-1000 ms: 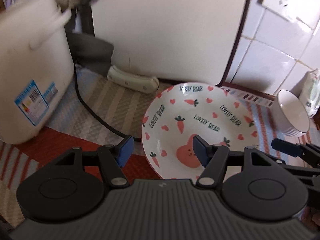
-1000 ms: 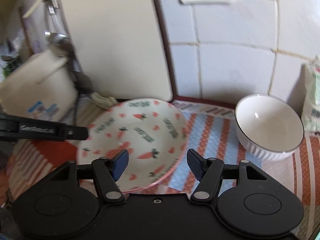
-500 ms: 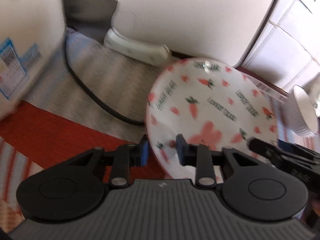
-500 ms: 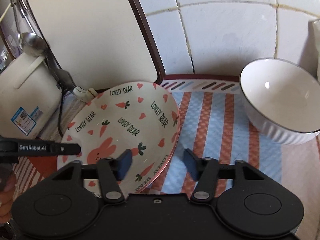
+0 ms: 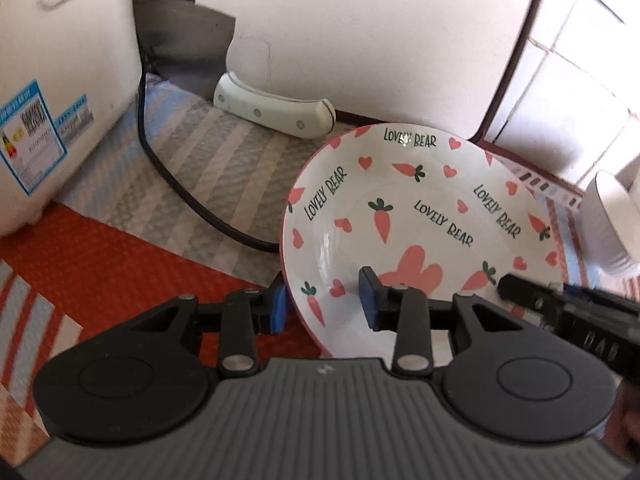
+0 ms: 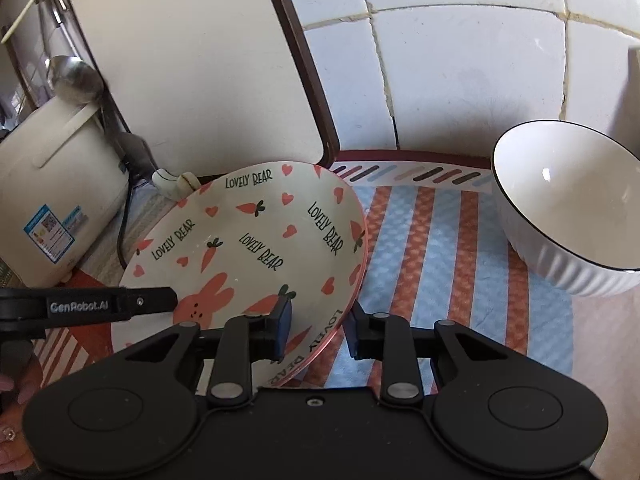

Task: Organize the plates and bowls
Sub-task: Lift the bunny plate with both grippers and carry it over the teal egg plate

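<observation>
Home kitchen counter, white tiled wall (image 6: 460,80) behind, rice cooker (image 6: 52,200) left of cutting board (image 6: 192,60), ladle (image 6: 74,80) hanging above cooker, striped mat (image 6: 432,240) underneath

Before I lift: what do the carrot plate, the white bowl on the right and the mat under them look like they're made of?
Carrot plate: likely glazed ceramic; glossy highlights over printed carrots and lettering, pink rim.
White ribbed bowl: probably glazed ceramic or porcelain; bright glint inside, thin dark rim line, fluted outside.
Striped mat: seemingly woven cloth or plastic mesh; matte, with a visible weave texture.
</observation>
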### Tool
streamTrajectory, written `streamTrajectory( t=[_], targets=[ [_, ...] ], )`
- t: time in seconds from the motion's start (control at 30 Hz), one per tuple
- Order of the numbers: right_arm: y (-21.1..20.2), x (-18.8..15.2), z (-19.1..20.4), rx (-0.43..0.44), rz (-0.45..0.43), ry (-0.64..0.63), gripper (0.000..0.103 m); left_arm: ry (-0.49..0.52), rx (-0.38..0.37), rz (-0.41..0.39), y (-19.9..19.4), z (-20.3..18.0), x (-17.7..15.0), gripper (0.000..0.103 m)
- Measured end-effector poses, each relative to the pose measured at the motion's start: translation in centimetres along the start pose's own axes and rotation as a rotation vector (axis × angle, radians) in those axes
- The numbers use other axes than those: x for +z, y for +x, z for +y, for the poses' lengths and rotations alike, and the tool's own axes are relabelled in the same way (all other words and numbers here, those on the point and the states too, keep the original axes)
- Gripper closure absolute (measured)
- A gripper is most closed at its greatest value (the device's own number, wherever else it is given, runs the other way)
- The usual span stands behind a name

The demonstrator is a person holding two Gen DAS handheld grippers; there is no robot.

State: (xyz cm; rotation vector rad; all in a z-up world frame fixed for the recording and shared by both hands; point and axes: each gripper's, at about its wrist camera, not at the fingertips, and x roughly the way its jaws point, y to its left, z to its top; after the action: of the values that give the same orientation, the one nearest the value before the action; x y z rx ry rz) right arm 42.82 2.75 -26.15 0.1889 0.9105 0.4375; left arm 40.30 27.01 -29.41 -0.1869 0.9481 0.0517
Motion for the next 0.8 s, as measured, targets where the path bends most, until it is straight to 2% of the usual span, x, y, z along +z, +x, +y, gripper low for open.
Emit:
streamTrajectory(
  t=[0.2, 0.33, 0.57, 0.8],
  targets=[
    [-1.0, 0.0, -0.5, 0.054, 0.036, -0.033, 0.077, 0.129, 0.096, 0.031, -1.0, -1.9, 0.2, 0.073],
    [-2.4, -0.1, -0.5, 0.052, 0.036, -0.032, 0.077, 0.114, 0.062, 0.042, -1.9, -2.0, -0.2, 0.075],
    [-5.1, -1.6, -1.1, 0.014, 0.037, -0.012, 0.077, 0.159, 0.04, 0.039, -4.0, -4.1, -1.7, 0.076],
    [-9.0, -2.3, -1.8, 0.004, 0.022, 0.02, 0.077, 0.205, 0.061, 0.008, -7.7, -7.1, -2.8, 0.076]
  ],
)
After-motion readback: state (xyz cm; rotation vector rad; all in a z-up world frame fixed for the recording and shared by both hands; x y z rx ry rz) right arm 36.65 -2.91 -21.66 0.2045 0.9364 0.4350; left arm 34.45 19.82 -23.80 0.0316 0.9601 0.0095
